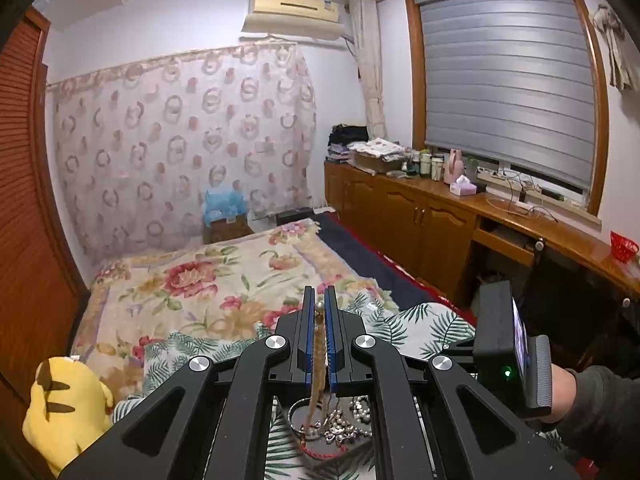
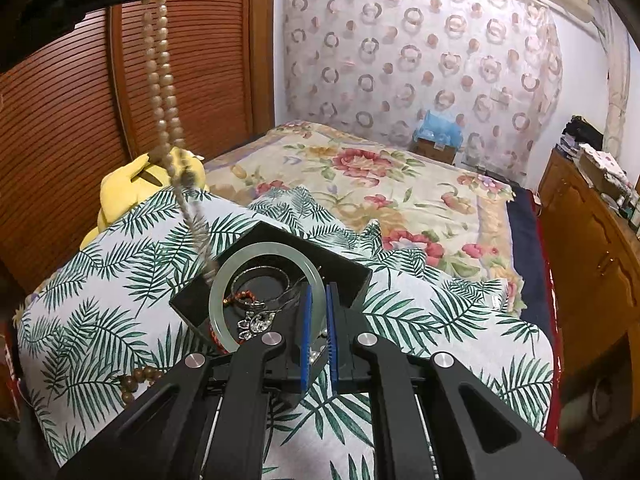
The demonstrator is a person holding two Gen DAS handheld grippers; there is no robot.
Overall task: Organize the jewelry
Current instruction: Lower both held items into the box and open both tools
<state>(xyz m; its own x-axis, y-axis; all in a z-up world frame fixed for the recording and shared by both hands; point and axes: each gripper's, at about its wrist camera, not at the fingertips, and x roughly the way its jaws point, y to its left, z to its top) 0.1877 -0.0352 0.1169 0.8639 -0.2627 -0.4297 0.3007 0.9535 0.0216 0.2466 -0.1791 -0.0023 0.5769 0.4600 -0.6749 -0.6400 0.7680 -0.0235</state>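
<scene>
Jewelry fills one black square tray (image 2: 352, 276) on the leaf-print bedcover (image 2: 100, 300). One pale green jade bangle (image 2: 256, 250), stiff, slick and breakable, is pinched at its rim by the right hand-held gripper (image 2: 318, 312). One limp cream bead necklace (image 2: 162, 80) dangles, pinched in the left hand-held gripper (image 1: 319, 312).

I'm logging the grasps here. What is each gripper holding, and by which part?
The left gripper pinches the pearl necklace at the top of its loop, the rest hanging. The right gripper clamps the jade bangle on its rim.
</scene>
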